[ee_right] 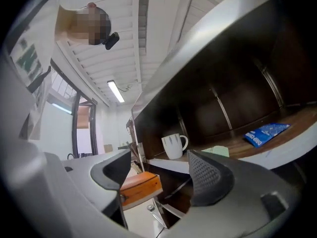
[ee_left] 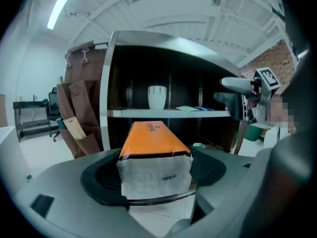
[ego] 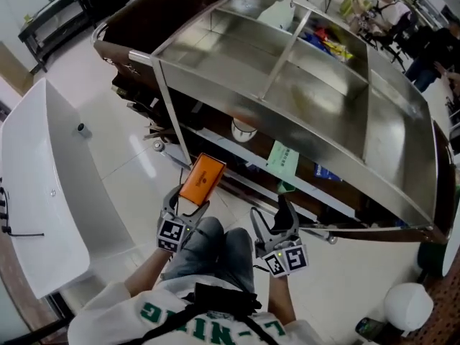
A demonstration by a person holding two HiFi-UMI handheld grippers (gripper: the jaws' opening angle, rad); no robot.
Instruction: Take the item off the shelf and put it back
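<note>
Left gripper point(ego: 187, 205) clamps the orange box point(ego: 202, 179); right gripper point(ego: 273, 218) gapes empty — both before the shelf point(ego: 323, 99).

**A shared workroom, more lab than home**

A steel-framed shelf unit point(ego: 309, 85) stands on a glossy tiled floor point(ego: 129, 157) beside a long white worktop point(ego: 36, 185). Strip lights point(ee_left: 59, 6) hang from a ribbed white ceiling, one wall is brick point(ee_left: 270, 56), and people point(ego: 388, 9) sit in the background
</note>
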